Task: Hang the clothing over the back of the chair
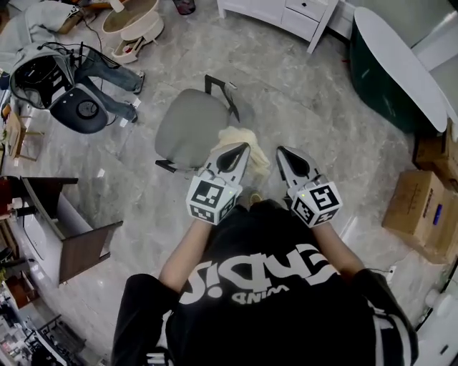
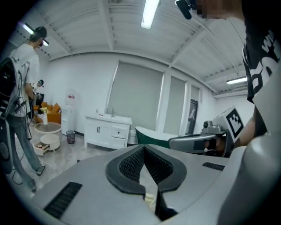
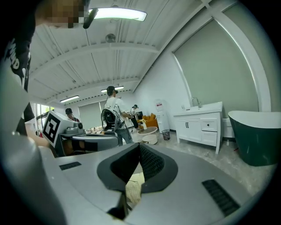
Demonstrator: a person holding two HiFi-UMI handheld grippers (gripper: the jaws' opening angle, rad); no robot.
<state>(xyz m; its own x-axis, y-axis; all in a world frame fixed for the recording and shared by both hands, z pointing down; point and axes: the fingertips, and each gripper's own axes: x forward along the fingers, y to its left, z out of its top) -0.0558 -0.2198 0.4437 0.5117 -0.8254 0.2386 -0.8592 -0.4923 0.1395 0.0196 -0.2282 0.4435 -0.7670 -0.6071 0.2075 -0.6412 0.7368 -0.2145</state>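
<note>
A cream-yellow piece of clothing [image 1: 247, 141] hangs bunched in the air in front of me, just beside the grey seat of a chair [image 1: 187, 129]. The chair's dark back frame [image 1: 222, 89] is on the far side. My left gripper [image 1: 242, 148] is shut on the clothing, and a sliver of cream fabric [image 2: 149, 200] shows low between its jaws. My right gripper [image 1: 281, 151] holds the clothing too, with fabric [image 3: 133, 188] pinched between its closed jaws. The two grippers stand side by side, both pointing nearly level.
A white cabinet [image 1: 286, 13] stands at the far side, a dark green bathtub [image 1: 390, 68] at the right, cardboard boxes [image 1: 422, 207] near it. A dark wooden shelf [image 1: 68, 239] is on the left. A person in jeans [image 1: 107, 78] stands beyond, by round basins [image 1: 132, 23].
</note>
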